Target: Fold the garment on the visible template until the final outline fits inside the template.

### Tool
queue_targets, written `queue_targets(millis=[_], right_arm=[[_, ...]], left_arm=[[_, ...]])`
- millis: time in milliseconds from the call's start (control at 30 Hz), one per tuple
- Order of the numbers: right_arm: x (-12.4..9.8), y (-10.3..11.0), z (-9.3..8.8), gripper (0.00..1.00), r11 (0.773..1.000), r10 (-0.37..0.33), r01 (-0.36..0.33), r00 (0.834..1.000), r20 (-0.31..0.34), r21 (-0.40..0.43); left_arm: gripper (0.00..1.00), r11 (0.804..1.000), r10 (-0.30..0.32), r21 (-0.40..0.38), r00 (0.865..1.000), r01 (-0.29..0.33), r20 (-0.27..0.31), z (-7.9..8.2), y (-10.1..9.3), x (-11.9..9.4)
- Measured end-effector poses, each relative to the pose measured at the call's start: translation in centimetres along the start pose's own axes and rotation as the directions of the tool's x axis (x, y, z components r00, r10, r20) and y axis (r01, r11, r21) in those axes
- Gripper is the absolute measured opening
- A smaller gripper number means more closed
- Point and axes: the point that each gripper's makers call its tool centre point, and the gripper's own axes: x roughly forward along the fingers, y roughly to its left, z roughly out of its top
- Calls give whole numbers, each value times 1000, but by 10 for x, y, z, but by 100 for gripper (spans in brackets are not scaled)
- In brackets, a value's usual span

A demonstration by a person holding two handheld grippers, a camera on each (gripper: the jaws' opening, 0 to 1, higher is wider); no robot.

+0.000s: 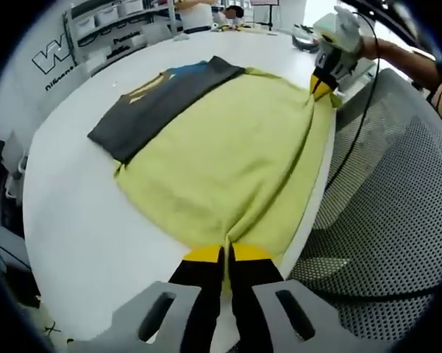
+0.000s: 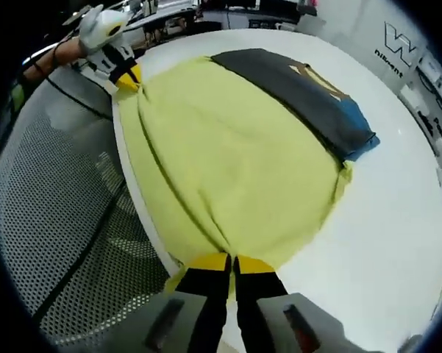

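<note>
Folding barely begun | both grippers [image 1: 226,257] [image 2: 232,263] clamped on garment [image 1: 228,158] corners at table [image 1: 81,220] edge | garment spread, partly over dark template [image 1: 162,103] | folds remain

One yellow-green garment [image 1: 228,165] lies on the counter [image 1: 81,220], and one dark grey template [image 1: 162,103] lies with it, a single blue patch [image 1: 190,70] at one end. Two hand-held grippers are counted: the left hand-held gripper [image 1: 226,254] and the right hand-held gripper [image 2: 232,259], each with two yellow-tipped jaws. One mesh chair back [image 1: 397,220] stands beside the one counter
</note>
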Motion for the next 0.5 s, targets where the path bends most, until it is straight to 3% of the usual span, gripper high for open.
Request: queue_targets(millis=[67,233,300,433,500], right_arm=[[-1,4,-1,0,999,3,-3,1000,-4,-36],[-5,12,-1,0,999,26,-26,1000,-10,-32],[-8,18,-2,0,994,59,-60,998,-20,-94],[-18,22,-1,0,996,91,-91,996,-16,-20],[-22,22,-3,0,995,92,-93,995,-27,-20]], left_arm=[[0,1000,-4,1,1000,4,-3,-2,-1,-2],[0,1000,-10,-30,1000,9,-21,-9,-4,-6],[0,999,-29,-46,999,28,-35,-12,-7,-9],[0,996,-52,-69,997,49,-49,-14,-9,-15],[0,994,-88,-73,992,82,-86,-21,-14,-21]])
